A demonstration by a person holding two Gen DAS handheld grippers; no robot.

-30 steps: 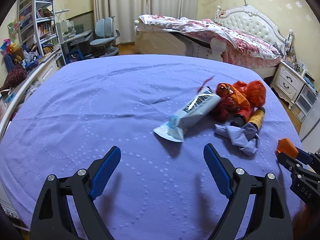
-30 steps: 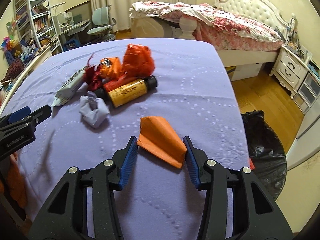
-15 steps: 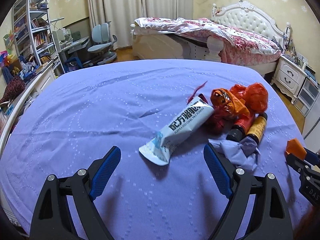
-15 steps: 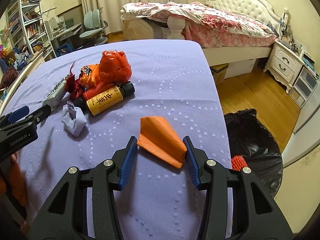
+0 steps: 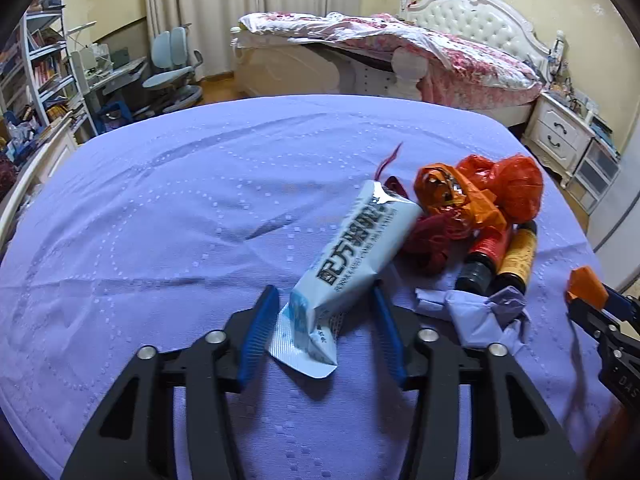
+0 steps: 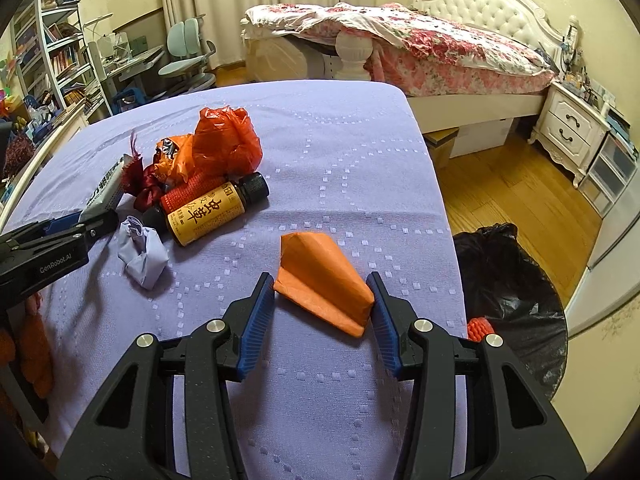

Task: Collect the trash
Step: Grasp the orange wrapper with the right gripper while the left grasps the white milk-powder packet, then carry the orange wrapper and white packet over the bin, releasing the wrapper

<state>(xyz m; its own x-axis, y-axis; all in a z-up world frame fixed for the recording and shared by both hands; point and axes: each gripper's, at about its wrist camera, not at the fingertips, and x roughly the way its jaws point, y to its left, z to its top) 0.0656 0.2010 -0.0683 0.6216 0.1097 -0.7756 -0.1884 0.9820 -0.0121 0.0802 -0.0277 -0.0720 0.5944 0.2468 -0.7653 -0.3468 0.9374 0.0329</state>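
My left gripper (image 5: 324,320) has closed around the near end of a white-and-blue wrapper (image 5: 352,264) on the purple table; the pads look close to or touching it. My right gripper (image 6: 320,308) is shut on a folded orange paper (image 6: 320,280), held over the table's right edge. A pile of trash lies behind the wrapper: orange and red plastic bags (image 5: 480,192), two small bottles (image 5: 516,252) and a crumpled lilac paper (image 5: 480,312). The pile shows in the right wrist view too, with the yellow bottle (image 6: 208,212) and the lilac paper (image 6: 142,252).
A black trash bag (image 6: 512,296) stands on the wooden floor right of the table (image 6: 340,152), with something red inside. A bed, a nightstand, shelves and a desk chair stand farther back.
My left gripper moved forward to the wrapper and narrowed from wide open to around its near end. My right gripper kept the orange paper and shifted slightly toward the table's right edge.
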